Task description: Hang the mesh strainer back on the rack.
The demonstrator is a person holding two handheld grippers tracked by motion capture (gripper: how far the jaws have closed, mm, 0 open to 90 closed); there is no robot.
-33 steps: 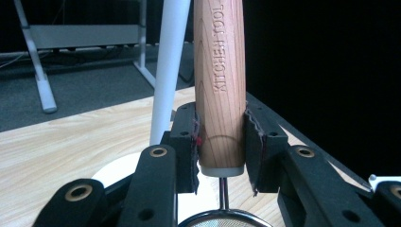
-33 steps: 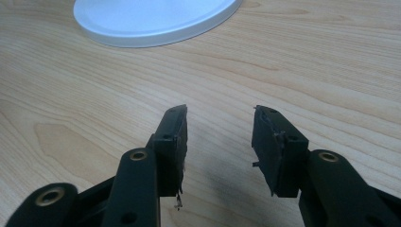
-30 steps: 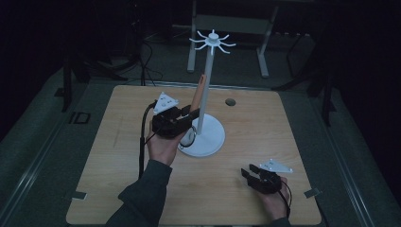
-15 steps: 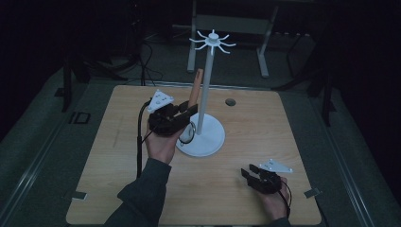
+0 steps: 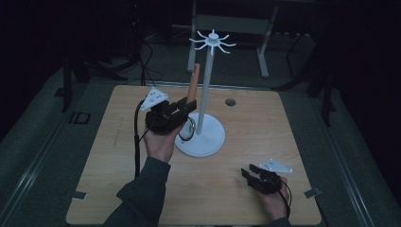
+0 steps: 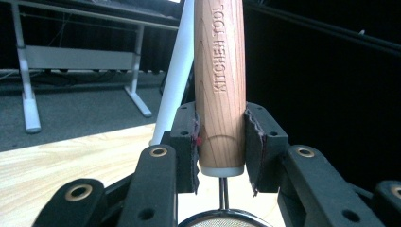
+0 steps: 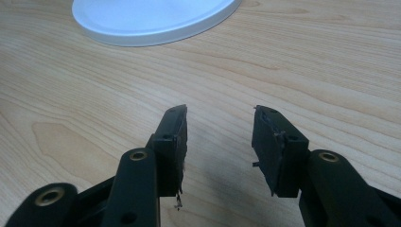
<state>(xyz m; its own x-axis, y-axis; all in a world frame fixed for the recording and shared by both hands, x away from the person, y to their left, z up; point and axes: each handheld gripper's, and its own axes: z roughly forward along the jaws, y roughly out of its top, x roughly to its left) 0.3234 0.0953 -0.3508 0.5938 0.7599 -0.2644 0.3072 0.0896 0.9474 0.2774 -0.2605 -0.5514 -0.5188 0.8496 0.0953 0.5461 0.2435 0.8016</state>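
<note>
The strainer's wooden handle (image 6: 220,85) is clamped upright in the left tool (image 5: 182,109); it should lift straight toward the hook stand (image 5: 212,42). The right tool (image 7: 220,142) rests apart.

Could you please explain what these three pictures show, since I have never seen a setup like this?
A person sits at a wooden table and holds a hand-operated claw in each hand; there is no robot arm. The high view looks down from above. The other two pictures come from cameras riding on each claw. The left claw is shut on the wooden handle, stamped KITCHEN TOOL, of what looks like a small strainer, held upright beside a white hook stand whose round base rests on the table. The right claw rests low over bare wood, open and holding nothing.
</note>
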